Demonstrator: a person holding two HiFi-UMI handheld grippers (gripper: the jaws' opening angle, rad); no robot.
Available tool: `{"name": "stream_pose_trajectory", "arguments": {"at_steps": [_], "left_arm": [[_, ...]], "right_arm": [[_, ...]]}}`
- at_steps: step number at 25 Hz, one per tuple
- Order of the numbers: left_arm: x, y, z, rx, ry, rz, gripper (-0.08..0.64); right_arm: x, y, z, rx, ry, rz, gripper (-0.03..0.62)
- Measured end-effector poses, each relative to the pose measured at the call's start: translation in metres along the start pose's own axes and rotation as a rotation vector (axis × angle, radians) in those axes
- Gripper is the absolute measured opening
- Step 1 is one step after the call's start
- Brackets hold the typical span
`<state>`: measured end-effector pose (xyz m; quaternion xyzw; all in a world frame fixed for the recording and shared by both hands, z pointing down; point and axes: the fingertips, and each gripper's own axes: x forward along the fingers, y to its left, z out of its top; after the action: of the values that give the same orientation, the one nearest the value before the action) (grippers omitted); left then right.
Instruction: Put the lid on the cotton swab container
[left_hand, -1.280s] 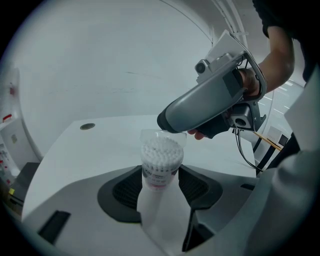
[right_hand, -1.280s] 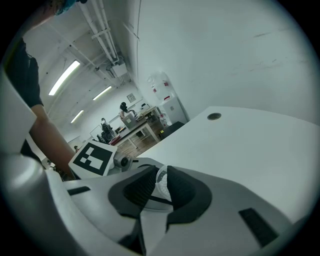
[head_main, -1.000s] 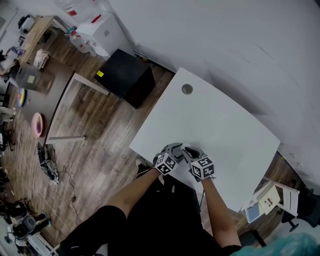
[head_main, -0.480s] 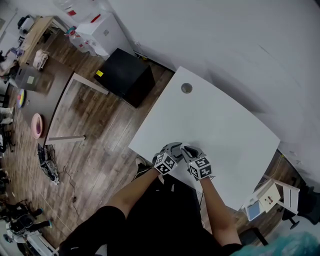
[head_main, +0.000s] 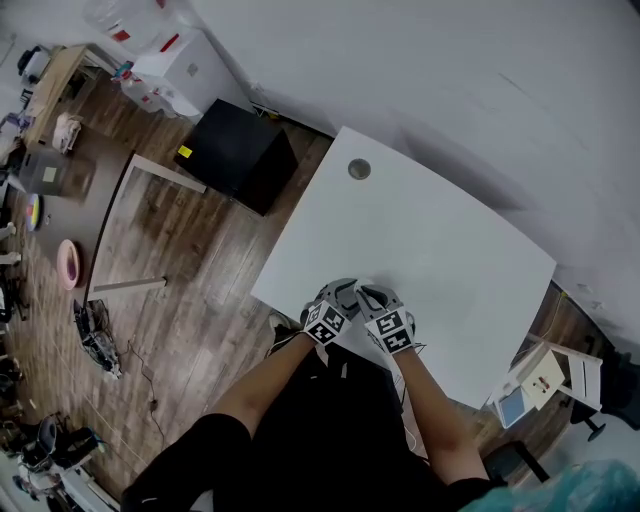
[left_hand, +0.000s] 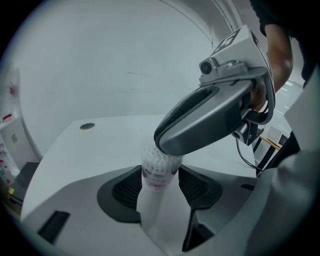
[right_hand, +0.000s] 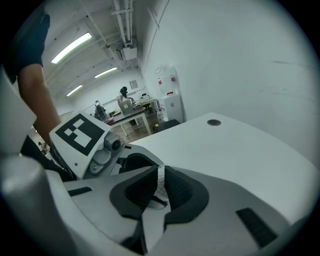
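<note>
In the left gripper view a clear cotton swab container, full of white swabs, stands upright between the dark pads of my left gripper, which is shut on it. My right gripper hangs right over the container's mouth and hides its top. In the right gripper view my right gripper is shut on a thin white lid, seen edge-on. The head view shows the left gripper and the right gripper meeting tip to tip at the near edge of the white table.
A round cable grommet sits at the table's far left corner. A black cabinet stands on the wood floor to the left of the table. A white chair stands off the table's right corner.
The two grippers have drawn slightly closer together at the table's near edge. Both stay shut on what they hold.
</note>
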<state>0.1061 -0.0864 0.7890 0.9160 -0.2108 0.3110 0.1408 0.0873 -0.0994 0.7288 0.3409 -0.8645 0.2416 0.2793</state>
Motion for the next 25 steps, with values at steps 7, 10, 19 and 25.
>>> {"name": "stream_pose_trajectory", "arguments": {"at_steps": [7,10,19,25], "left_arm": [[0.001,0.0,-0.001,0.0,-0.002,0.005,0.236],[0.0,0.0,0.0,-0.001,-0.002,0.005,0.236],[-0.003,0.0,-0.001,-0.018,-0.012,0.023,0.236],[-0.011,0.001,-0.005,-0.04,-0.014,0.027,0.237]], "right_arm": [[0.001,0.002,-0.001,-0.049,-0.012,-0.052,0.06],[0.001,0.002,-0.001,-0.06,-0.013,-0.062,0.06],[-0.003,0.002,0.0,-0.006,-0.045,-0.057,0.061],[-0.023,-0.013,0.004,0.066,-0.116,-0.16,0.061]]}}
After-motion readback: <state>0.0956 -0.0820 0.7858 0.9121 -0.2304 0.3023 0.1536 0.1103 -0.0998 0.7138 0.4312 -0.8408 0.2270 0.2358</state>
